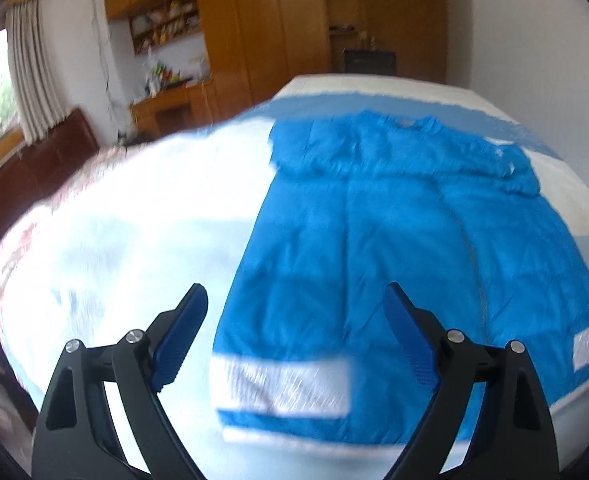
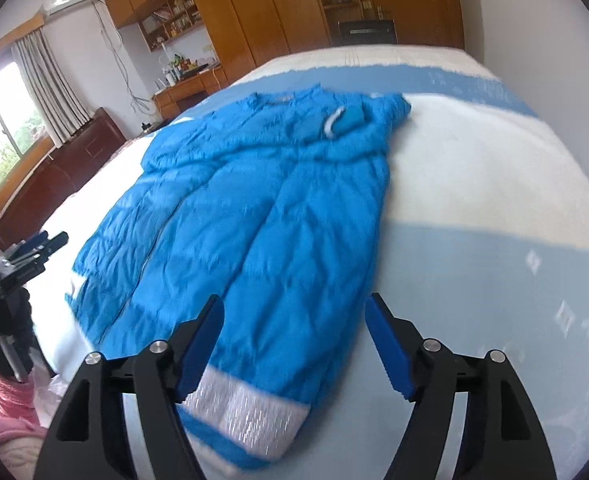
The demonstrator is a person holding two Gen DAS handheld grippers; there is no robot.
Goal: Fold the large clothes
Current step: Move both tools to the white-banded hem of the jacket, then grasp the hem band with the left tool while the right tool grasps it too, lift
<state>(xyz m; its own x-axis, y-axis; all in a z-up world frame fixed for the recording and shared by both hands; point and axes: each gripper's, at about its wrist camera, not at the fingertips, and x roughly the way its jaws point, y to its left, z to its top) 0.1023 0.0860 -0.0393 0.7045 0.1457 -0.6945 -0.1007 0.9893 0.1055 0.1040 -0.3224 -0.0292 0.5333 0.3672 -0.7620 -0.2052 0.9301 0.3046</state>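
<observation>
Item: blue padded garment [image 2: 254, 208], laid flat on the bed [image 2: 474, 184], its silver-banded hem [image 2: 242, 408] nearest you and its collar end farthest.

Nearest, your left hand-held gripper [image 1: 294, 300] stands wide with nothing between its pads, poised above the hem corner on its side. Your right hand-held gripper [image 2: 294, 312] is likewise wide and empty over the other hem corner.

Handling, as judged: quilted and puffy, so soft, light for its bulk, with no stiffness to hold a crease. The shell looks smooth and probably slippery; pinch several layers deep, not just the skin. The hem band and side edges offer the firmest hold.

Mid-distance: a central seam [image 2: 150, 256], likely a zip, runs up the front. Sleeves [image 2: 350, 120] appear already folded across the chest.

Far: the collar is small and unclear. In the left view motion blur smears the hem and bedding. What lies beneath the garment is hidden, and the bed's near edge is cut off by the gripper frames.
</observation>
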